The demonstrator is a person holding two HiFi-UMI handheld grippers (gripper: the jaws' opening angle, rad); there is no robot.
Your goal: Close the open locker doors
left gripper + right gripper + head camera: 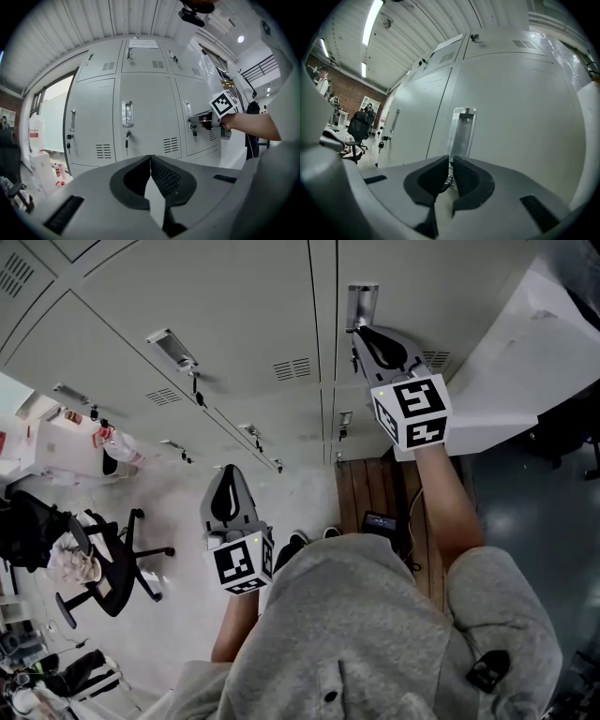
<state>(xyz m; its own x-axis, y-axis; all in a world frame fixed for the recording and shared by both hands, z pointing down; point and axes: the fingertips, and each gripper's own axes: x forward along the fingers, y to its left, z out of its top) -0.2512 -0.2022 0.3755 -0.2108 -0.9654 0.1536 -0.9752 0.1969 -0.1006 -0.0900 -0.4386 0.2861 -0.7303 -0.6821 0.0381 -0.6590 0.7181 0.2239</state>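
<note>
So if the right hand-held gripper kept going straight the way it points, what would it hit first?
Likely the key hanging just under the recessed handle of the locker door; it shows in the narrow gap between the jaws. Whether they already touch it is unclear.

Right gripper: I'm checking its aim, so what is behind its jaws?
A recessed metal handle on a grey locker door. A small metal piece, perhaps a key, shows in the narrow slit between them. The jaws cover whatever else lies below the handle.
</note>
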